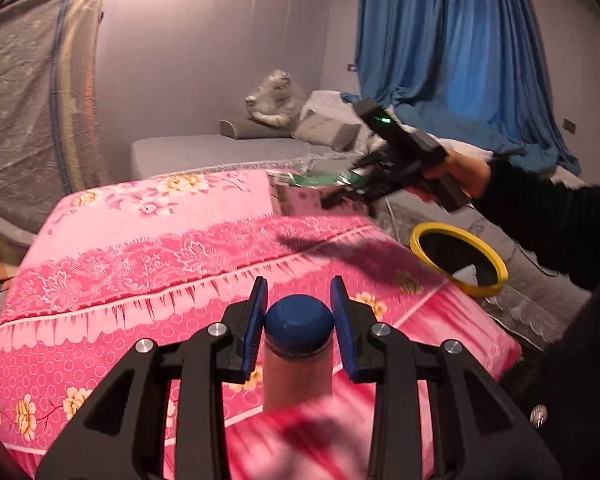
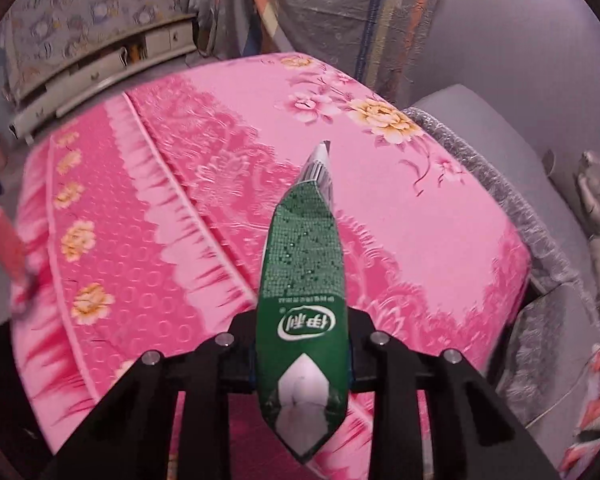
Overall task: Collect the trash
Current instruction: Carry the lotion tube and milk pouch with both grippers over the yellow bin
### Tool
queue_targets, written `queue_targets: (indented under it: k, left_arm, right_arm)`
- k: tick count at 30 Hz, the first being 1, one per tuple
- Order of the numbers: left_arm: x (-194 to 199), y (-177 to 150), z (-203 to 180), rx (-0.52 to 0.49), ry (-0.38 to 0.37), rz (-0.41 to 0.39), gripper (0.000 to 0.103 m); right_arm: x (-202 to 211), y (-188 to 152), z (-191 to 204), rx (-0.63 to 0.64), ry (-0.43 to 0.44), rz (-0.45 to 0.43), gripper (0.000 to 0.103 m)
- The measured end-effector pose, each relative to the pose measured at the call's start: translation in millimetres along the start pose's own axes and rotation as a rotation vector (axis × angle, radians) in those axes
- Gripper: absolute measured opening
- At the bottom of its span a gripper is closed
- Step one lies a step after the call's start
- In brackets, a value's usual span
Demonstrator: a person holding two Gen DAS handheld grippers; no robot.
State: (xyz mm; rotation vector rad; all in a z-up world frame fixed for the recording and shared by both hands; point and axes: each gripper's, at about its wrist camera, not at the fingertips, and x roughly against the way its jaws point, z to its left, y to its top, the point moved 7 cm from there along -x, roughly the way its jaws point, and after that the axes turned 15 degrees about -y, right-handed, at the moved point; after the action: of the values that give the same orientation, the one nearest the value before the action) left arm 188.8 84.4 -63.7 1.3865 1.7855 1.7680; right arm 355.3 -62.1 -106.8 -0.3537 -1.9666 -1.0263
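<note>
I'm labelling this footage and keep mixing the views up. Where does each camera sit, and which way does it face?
Left wrist: on the left claw, which grips a blue-capped bottle; faces across the pink bedspread to the bin; shows the right hand.
Right wrist: on the right claw, looking down; only its black arms show.
Shared: bedspread, green carton.

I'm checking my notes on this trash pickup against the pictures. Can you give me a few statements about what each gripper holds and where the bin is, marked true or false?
1. The right gripper is clamped on a flattened green milk carton. True.
2. The left gripper holds a crumpled paper ball. False: a pink bottle with a blue cap sits between its pads.
3. The yellow-rimmed bin stands beside the pink floral bedspread. True.
4. The bin is empty. False: a white scrap lies inside.
5. The curtain is red. False: it is blue.
</note>
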Motion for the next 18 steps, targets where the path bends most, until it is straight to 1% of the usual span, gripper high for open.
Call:
queue_targets:
  k: [2,4,7,11,13,15,17,18]
  left_arm:
    - [-2,10,-12,-0.006,0.036,-0.012,0.030]
    - [-7,19,-22,0.007,0.056,-0.021,0.030]
    - [-16,33,-31,0.032,0.110,-0.026,0.030]
    - [-34,50,-46,0.052,0.150,-0.031,0.030]
    - [-42,58,-57,0.040,0.157,-0.043,0.030]
    - [-51,66,-67,0.035,0.148,-0.051,0.030]
    - [-63,73,-77,0.028,0.145,-0.046,0.030]
    - [-71,76,-82,0.023,0.144,-0.042,0.030]
  right_arm:
    - [21,-6,1,-0.073,0.062,-0.039,0.026]
    - [43,-14,1,-0.146,0.105,-0.077,0.026]
    - [67,-28,-4,-0.243,0.154,-0.115,0.026]
    - [101,-56,-15,-0.352,0.164,-0.168,0.026]
    - [114,-72,-22,-0.397,0.156,-0.181,0.026]
    - [129,-90,-31,-0.434,0.121,-0.202,0.026]
    - [139,-109,-42,-0.485,0.074,-0.209,0.026]
    - [143,-122,-49,-0.517,0.032,-0.205,0.026]
